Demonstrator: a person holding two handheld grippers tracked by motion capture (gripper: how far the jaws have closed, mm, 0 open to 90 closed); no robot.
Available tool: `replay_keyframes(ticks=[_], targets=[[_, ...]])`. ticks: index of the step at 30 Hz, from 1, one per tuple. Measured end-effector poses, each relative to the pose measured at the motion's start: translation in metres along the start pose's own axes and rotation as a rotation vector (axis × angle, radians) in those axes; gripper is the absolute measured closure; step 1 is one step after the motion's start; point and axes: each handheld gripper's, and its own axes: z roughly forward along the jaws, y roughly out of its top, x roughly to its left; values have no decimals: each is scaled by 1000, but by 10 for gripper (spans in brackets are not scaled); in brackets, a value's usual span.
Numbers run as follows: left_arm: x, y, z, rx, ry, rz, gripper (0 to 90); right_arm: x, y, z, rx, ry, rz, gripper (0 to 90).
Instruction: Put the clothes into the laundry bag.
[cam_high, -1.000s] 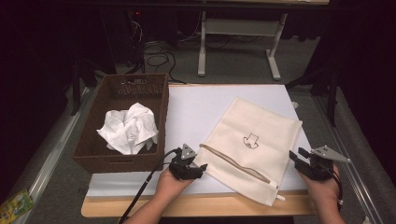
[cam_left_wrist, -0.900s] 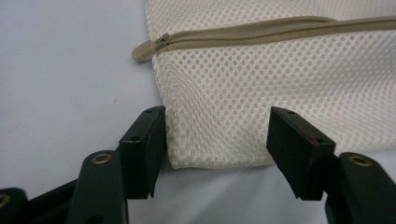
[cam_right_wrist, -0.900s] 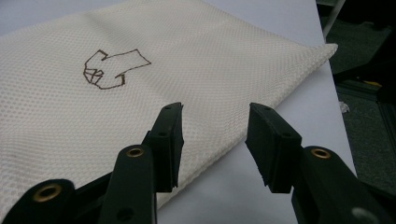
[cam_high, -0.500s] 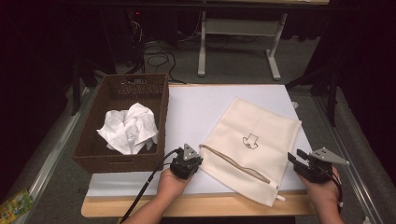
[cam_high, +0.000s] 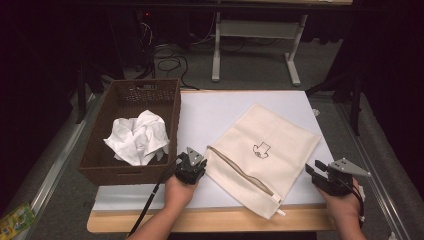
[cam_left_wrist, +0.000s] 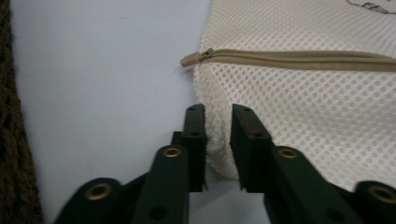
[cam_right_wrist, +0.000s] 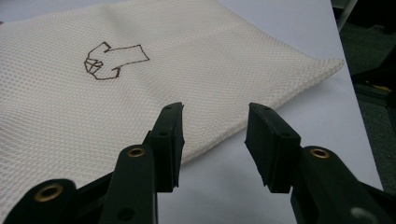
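Note:
A cream mesh bag (cam_high: 265, 150) with a tan zipper (cam_high: 240, 170) and a small shirt drawing lies flat on the white table top. My left gripper (cam_high: 198, 161) sits at the bag's near-left corner, just below the zipper's end (cam_left_wrist: 196, 57). A bunched fold of the mesh bag (cam_left_wrist: 317, 107) fills the gap between its jaws (cam_left_wrist: 217, 109) and touches both pads; the jaws have just been opening slightly. My right gripper (cam_high: 312, 171) rests at the bag's right side, open. Its jaws (cam_right_wrist: 215, 109) stand apart above the bag's edge (cam_right_wrist: 140, 93) with nothing between them.
A brown woven basket (cam_high: 130, 90) stands on the table's left and holds a crumpled white cloth (cam_high: 137, 137). The basket's wall (cam_left_wrist: 14, 140) is close beside the left gripper. The wooden table edge (cam_high: 215, 220) runs along the front. Dark floor, cables and a desk frame lie beyond.
The left jaws came together on the bag's near-left corner, and that corner has bunched up a little. The right hand has stayed where it was.

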Motion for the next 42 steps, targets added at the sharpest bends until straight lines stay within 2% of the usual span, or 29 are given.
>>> replay_keyframes(ticks=[1,2,6,7,10,12,16,17,18,19,20,21,22,23,25,26,27,28,30,31,33,34,36,37,40,41,42], targets=[[-1,0,-1,-2,-10,-4,658,1,0,0,-2,2,-1,568],[-2,0,-3,-8,-18,-5,658,1,0,0,-2,2,-1,568],[-9,3,-11,-47,-20,20,531,3,2,0,-8,10,-6,551],[-11,4,-16,-74,-38,24,492,5,2,-1,-10,12,-12,535],[-15,4,-20,-99,-54,42,456,7,3,0,-18,17,-16,514],[-19,3,-23,-119,-84,51,414,10,4,0,-24,22,-18,465],[-23,3,-24,-133,-151,56,402,17,9,1,-40,35,-17,376],[-24,3,-24,-127,-169,52,403,24,12,2,-44,52,-26,362],[-24,3,-24,-127,-169,52,406,24,12,2,-44,52,-26,362],[-25,3,-25,-115,-209,32,423,33,17,3,-48,74,-33,356],[-25,3,-25,-115,-209,32,466,33,17,3,-48,74,-33,356],[-25,3,-26,-106,-237,26,466,36,19,3,-52,82,-49,357],[-26,3,-26,-114,-237,29,481,45,26,5,-51,89,-94,356],[-27,3,-26,-121,-239,33,481,49,29,6,-49,93,-115,357],[-30,3,-26,-121,-238,55,476,63,40,7,-47,125,-137,358],[-30,3,-26,-121,-238,55,477,63,40,7,-47,125,-137,358],[-30,3,-26,-120,-244,61,477,74,47,7,-52,139,-155,362],[-30,3,-26,-120,-244,61,477,74,47,7,-52,139,-155,362],[-30,2,-26,-116,-245,65,484,85,53,9,-54,163,-151,363],[-30,2,-26,-112,-249,66,513,92,54,11,-64,186,-138,375],[-30,2,-27,-111,-251,71,540,95,52,11,-62,197,-125,379],[-31,2,-28,-109,-252,76,588,99,48,13,-61,219,-105,398],[-33,2,-27,-114,-262,74,659,104,37,16,-47,242,-111,419],[-37,3,-26,-109,-267,81,707,110,30,19,-6,252,-155,419],[-42,5,-24,-106,-276,79,731,111,28,19,-8,247,-165,447],[-44,7,-23,-100,-278,75,777,109,28,19,-11,252,-149,459],[-47,9,-21,-101,-279,71,777,109,28,19,-11,252,-149,459]])
